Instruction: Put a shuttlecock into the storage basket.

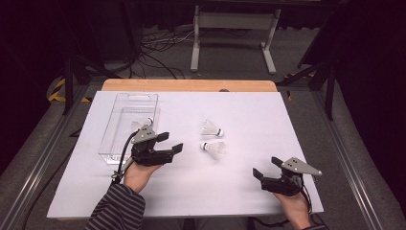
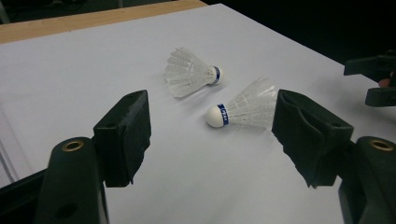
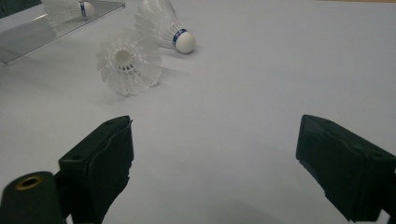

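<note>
Two white shuttlecocks lie on the white table. The farther shuttlecock (image 1: 210, 128) (image 2: 191, 72) (image 3: 166, 28) points its cork right. The nearer shuttlecock (image 1: 214, 148) (image 2: 243, 107) (image 3: 128, 67) points its cork left. A third shuttlecock (image 1: 143, 125) (image 3: 65, 9) lies inside the clear bin (image 1: 125, 98) (image 3: 46, 35). My left gripper (image 1: 172, 141) (image 2: 210, 95) is open, empty, and aimed at the nearer shuttlecock, a short way left of it. My right gripper (image 1: 265, 166) (image 3: 215, 123) rests open and empty near the front right, apart from both.
The white sheet (image 1: 249, 110) covers the table, with a wooden strip (image 1: 191, 85) at its far edge. Cables and a white stand (image 1: 234, 28) sit on the floor beyond. My right gripper (image 2: 373, 79) also appears at the edge of the left gripper view.
</note>
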Motion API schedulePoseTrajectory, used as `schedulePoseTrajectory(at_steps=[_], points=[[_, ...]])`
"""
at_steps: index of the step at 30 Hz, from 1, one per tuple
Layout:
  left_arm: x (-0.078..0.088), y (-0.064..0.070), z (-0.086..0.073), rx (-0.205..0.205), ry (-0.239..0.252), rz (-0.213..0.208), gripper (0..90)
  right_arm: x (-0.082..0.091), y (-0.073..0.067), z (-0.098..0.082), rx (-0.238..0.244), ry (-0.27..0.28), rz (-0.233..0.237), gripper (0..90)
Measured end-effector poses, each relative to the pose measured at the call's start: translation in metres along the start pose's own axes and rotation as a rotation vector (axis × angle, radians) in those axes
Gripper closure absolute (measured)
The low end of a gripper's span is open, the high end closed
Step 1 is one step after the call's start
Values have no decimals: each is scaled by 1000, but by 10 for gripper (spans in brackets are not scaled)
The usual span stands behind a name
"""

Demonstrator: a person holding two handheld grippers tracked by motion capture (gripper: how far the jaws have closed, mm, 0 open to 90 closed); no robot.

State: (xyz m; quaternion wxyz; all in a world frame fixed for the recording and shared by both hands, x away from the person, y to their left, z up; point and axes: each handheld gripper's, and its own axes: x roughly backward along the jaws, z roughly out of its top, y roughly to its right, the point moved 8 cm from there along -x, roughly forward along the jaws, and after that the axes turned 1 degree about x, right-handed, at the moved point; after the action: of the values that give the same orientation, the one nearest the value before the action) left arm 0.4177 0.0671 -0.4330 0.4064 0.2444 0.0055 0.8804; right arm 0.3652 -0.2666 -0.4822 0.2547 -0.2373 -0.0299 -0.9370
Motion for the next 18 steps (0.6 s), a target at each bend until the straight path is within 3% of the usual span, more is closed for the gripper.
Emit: schedulePoseTrajectory(at_steps=[18], points=[[-17,8,9,-18,-25,-8,295,0,1,1,-11,8,2,119]])
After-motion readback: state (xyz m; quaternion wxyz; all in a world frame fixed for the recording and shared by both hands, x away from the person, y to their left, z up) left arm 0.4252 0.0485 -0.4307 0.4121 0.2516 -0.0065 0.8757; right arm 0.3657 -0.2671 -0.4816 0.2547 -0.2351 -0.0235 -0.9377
